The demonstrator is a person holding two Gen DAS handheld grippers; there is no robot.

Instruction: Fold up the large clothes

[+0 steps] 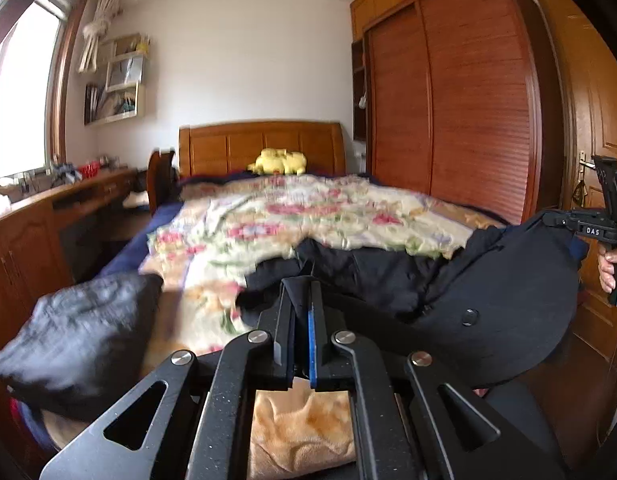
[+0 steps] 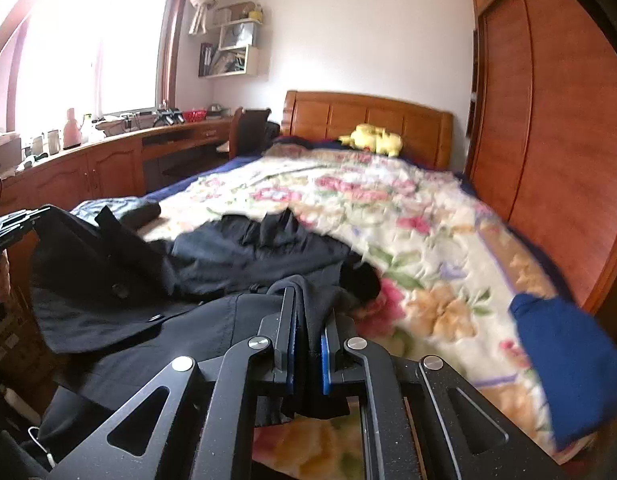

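Note:
A large black coat (image 1: 488,296) with buttons lies partly on the near end of the bed, held up between both grippers. My left gripper (image 1: 302,280) is shut on a fold of its fabric. My right gripper (image 2: 302,292) is shut on another edge of the coat (image 2: 212,264). The right gripper also shows at the right edge of the left wrist view (image 1: 584,228), with the coat hanging from it. The left gripper shows at the left edge of the right wrist view (image 2: 16,224).
A floral quilt (image 1: 308,216) covers the bed (image 2: 368,116). A dark cushion (image 1: 76,340) lies at the bed's near left, a blue garment (image 2: 568,364) at the near right. A yellow plush toy (image 1: 278,162) sits by the headboard. A wardrobe (image 1: 448,100) stands right, a desk (image 2: 108,156) left.

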